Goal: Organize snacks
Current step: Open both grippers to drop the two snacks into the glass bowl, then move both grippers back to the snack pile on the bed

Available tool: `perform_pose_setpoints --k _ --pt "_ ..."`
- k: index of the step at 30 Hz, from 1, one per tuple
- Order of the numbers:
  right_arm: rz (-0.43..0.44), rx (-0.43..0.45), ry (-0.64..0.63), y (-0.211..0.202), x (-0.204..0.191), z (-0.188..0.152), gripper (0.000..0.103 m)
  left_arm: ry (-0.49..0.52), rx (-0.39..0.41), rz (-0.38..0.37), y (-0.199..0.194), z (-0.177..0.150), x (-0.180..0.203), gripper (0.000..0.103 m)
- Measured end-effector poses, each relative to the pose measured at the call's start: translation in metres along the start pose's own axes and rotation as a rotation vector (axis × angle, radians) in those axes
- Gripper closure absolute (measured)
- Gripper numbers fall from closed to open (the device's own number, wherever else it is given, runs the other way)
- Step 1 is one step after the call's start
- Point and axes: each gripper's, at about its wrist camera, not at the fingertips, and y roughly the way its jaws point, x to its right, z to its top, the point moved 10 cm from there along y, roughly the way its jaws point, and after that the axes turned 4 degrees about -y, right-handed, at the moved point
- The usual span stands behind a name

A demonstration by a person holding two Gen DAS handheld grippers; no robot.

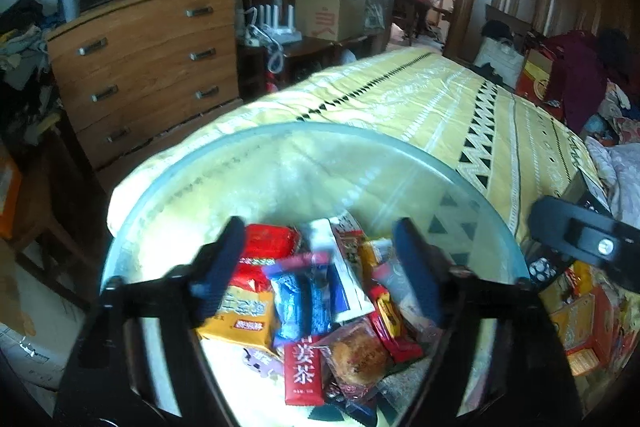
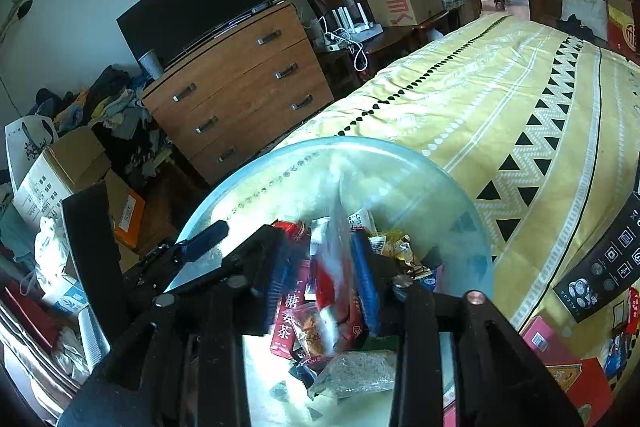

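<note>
Step in hand: I judge I'm dropping a packet into the glass bowl [image 2: 460, 195] on the bed [image 2: 500, 87].
Right hand-held gripper [image 2: 320, 279]: clenched on a clear crinkly snack packet [image 2: 338, 267], held over the snack pile [image 2: 320, 327].
Left hand-held gripper [image 1: 316, 267]: released, jaws wide apart and empty, hovering above the pile.
Doing it well: I'd lower the packet close to the heap before letting go, keeping clear of the rim.
Materials: the bowl is smooth, transparent, round; the wrappers are glossy foil and film; the red tea sachet [image 1: 303, 373] is flat and rectangular.
Spare snacks: boxes [image 1: 580, 331] lie beside the bowl.
</note>
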Motion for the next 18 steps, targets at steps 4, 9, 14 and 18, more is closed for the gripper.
perform_pose_setpoints --k 4,9,14,18 --pt "-0.006 0.024 -0.011 -0.015 -0.002 0.0 0.051 -0.034 0.008 0.011 -0.002 0.002 -0.008 0.014" --pt "-0.059 0.119 -0.112 -0.063 -0.017 -0.011 0.046 -0.071 0.052 -0.007 -0.02 0.012 -0.006 0.013" --pt "-0.169 0.211 -0.214 -0.125 -0.012 -0.076 0.035 -0.013 0.132 -0.072 -0.059 0.018 0.035 0.013" --pt "-0.217 0.21 -0.167 -0.172 0.022 -0.147 0.034 0.148 0.177 -0.151 -0.103 -0.001 0.106 0.013"
